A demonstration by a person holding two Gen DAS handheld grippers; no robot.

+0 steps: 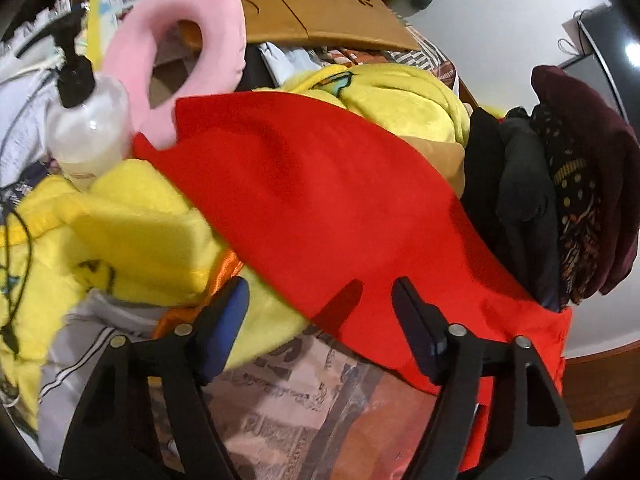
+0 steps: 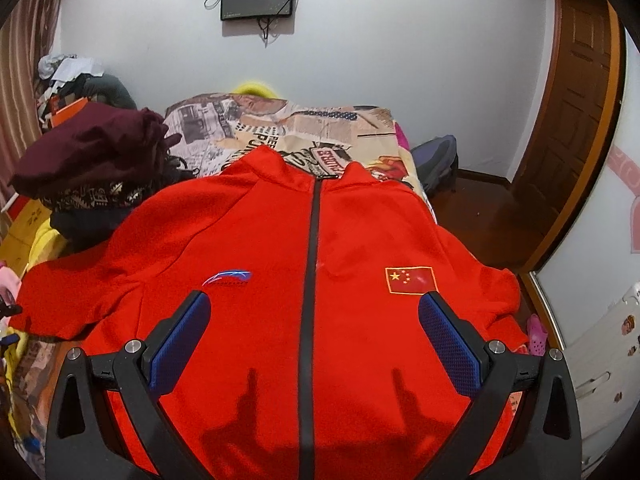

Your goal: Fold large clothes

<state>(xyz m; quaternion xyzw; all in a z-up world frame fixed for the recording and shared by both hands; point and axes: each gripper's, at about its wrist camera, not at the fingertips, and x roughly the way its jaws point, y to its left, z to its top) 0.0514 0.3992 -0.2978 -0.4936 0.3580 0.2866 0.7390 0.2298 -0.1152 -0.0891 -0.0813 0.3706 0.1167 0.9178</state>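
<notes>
Left gripper [image 1: 320,308]: jaws apart, nothing between the pads; they hang over the edge of a sleeve [image 1: 304,200], not clamped on it. Contact with the cloth cannot be told.

Right gripper [image 2: 314,332]: jaws wide apart, empty, poised above the chest of the jacket [image 2: 312,280], one finger either side of the zip [image 2: 310,280].

Jacket: red, zipped to the collar, lying front up on the bed [image 2: 256,120], collar at the far end, hem nearest the right-hand camera. Logo [image 2: 226,278] on one breast, flag patch [image 2: 410,280] on the other. One sleeve spreads out sideways over a yellow blanket [image 1: 132,232]; the other side hangs off the bed edge.

Neighbours: a pile of dark clothes [image 2: 88,164] sits just beside the jacket's shoulder, touching or overlapping it. Past the sleeve in the left view, a pump bottle [image 1: 90,132], a pink cushion [image 1: 188,68] and a wooden board [image 1: 312,8].

Progress, judged: early. The jacket is laid flat and roughly smoothed, which is the preparation. No fold is visible yet: both sleeves lie out and the body is at full length. Left to do: bring each sleeve across the body, then fold the body up. The left gripper looks placed to take the outspread sleeve first.
</notes>
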